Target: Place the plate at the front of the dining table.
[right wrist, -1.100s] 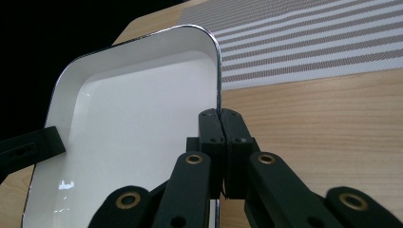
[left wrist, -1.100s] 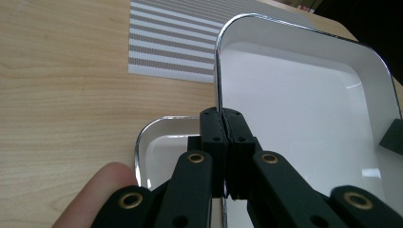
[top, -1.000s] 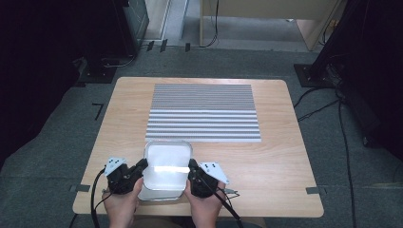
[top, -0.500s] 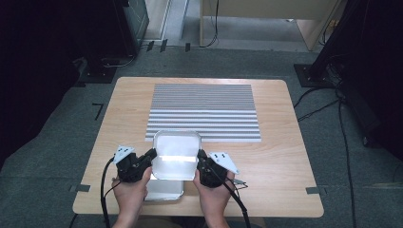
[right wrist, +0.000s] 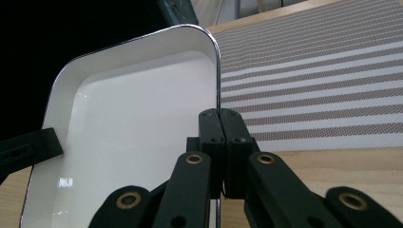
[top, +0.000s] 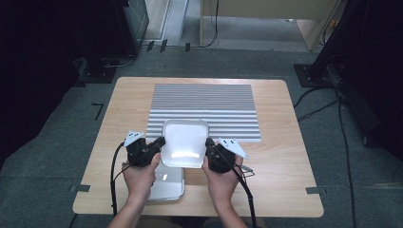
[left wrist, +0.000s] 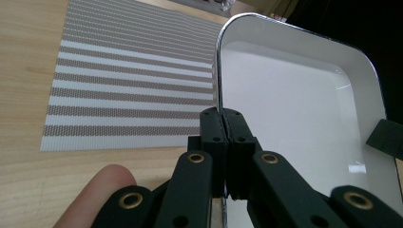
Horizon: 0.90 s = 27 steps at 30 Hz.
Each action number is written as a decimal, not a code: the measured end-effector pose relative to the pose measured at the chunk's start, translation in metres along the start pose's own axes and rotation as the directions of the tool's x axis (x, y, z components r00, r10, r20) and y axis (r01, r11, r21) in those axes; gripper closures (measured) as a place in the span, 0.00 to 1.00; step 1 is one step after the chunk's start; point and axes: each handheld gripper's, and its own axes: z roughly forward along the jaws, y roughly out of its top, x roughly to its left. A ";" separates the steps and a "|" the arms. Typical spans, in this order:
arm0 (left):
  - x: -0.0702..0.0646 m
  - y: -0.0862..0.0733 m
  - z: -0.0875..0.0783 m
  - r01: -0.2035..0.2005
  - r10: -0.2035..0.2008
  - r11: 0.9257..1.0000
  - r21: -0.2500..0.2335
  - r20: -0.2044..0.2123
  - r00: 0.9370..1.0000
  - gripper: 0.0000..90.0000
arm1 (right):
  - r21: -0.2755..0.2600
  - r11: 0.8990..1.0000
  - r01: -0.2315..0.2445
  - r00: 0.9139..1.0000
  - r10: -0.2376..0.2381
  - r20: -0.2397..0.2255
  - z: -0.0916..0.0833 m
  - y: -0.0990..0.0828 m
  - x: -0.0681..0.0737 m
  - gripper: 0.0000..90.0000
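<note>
A white enamel tray (top: 185, 140) with a dark metal rim hangs just above the table, its far end over the near edge of a grey-and-white striped placemat (top: 204, 102). My left gripper (top: 159, 143) is shut on the tray's left rim, and my right gripper (top: 209, 145) is shut on its right rim. In the left gripper view the jaws (left wrist: 222, 116) pinch the thin rim of the tray (left wrist: 294, 95). The right gripper view shows the same pinch (right wrist: 219, 116) on the opposite edge of the tray (right wrist: 142, 118). The tray is empty.
A second, similar tray (top: 166, 187) lies on the wooden table (top: 285, 156) near its front edge, between the person's forearms. Cables trail from both grippers toward the person. Dark floor and furniture surround the table.
Both hands have carried the white tray away from the person and slightly up, off the second tray and toward the placemat. Both grips stay unchanged.
</note>
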 end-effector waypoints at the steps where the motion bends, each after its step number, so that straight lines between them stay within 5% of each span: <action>1: -0.001 0.002 0.002 0.000 0.000 1.000 0.002 0.003 1.000 0.99 | 0.000 1.000 0.000 1.000 0.000 0.000 0.000 0.000 0.000 1.00; 27: 0.001 0.033 0.078 0.027 -0.028 0.999 0.029 0.031 0.999 0.99 | 0.031 0.999 0.012 1.000 -0.013 0.023 0.055 0.045 -0.038 1.00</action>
